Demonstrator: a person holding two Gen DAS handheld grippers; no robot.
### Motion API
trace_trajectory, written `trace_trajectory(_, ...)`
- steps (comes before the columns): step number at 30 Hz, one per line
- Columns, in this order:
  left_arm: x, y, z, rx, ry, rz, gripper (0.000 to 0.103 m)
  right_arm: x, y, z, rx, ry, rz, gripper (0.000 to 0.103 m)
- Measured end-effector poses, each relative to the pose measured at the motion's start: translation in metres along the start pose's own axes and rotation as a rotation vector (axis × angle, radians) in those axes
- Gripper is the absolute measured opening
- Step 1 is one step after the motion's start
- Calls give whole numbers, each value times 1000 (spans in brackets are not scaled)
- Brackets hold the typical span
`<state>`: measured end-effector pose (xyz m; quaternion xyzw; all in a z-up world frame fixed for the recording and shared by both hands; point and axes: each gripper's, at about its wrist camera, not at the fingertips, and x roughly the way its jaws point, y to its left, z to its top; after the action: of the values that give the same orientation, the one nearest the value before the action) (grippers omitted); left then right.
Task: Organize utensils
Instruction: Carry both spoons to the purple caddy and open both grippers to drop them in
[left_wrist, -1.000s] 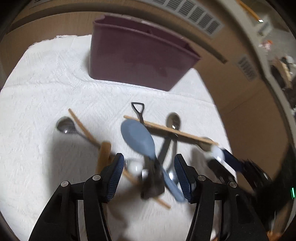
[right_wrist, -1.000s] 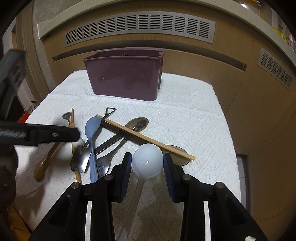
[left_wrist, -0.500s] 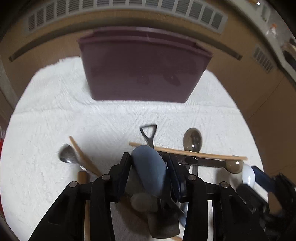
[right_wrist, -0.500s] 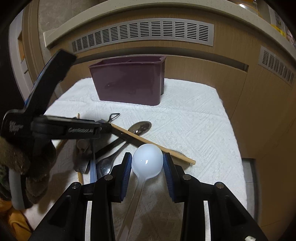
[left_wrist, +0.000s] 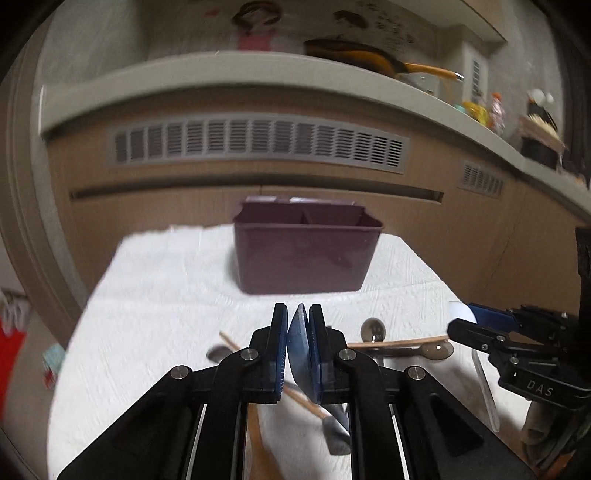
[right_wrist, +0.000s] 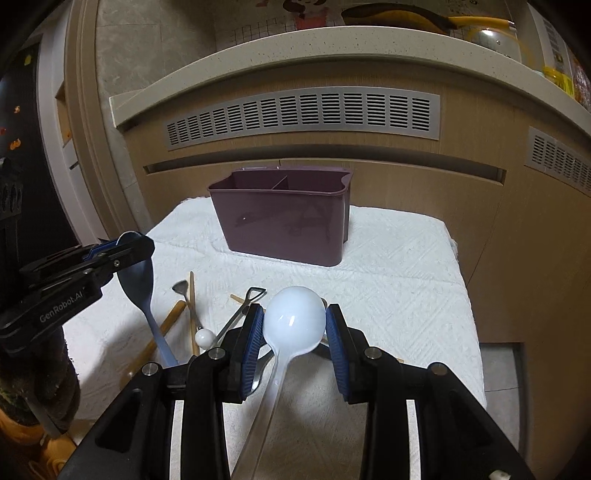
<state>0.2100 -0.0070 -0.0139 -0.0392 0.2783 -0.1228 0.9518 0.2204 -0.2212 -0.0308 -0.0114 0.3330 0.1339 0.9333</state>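
Both grippers are up over the white quilted cloth (right_wrist: 399, 280), each with a spoon. Ahead of the left gripper (left_wrist: 298, 343) stands the plum plastic caddy (left_wrist: 306, 254), boxy and glossy, with dividers visible inside its rim. The left wrist view shows the pads squeezed tight on the blue spoon (left_wrist: 299, 350), seen edge-on as a thin matte blade between them. The right wrist view shows what that angle hides: the spoon's broad oval bowl (right_wrist: 135, 273) hanging below the fingertips, the handle trailing down toward the pile.

The right gripper (right_wrist: 294, 325) clamps the white spoon (right_wrist: 294, 317), its smooth, milky round bowl wedged between the ribbed blue pads, the translucent handle running back under the fingers. The caddy sits straight beyond the fingertips, well apart.

Below and left of the right fingers lies the clutter: a wooden chopstick (right_wrist: 192, 310), a tan wooden handle (right_wrist: 168, 325), a small metal spoon (right_wrist: 181, 287), a black loop-ended handle (right_wrist: 255, 293) and a little white ball-shaped end (right_wrist: 204, 336). From the left wrist, right of the pads, a shiny metal spoon (left_wrist: 373, 328) and a long chopstick (left_wrist: 399, 341) cross over each other.
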Motion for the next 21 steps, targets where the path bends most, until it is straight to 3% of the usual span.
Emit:
trace_trajectory(4, -2, 7, 7, -34, -15, -16, 12, -1, 1, 2, -11, 9, -23, 32)
trace_trajectory(13, -31, -11, 50, 93, -204, 7, 11, -12, 12, 31, -56, -101, 36, 32)
trace_trajectory(15, -36, -11, 74, 123, -262, 16, 11, -17, 16, 50, -106, -172, 21, 32)
trace_trajectory(21, -32, -9, 149, 193, -411, 64, 12, -27, 22, 137, -204, -498, -82, 33)
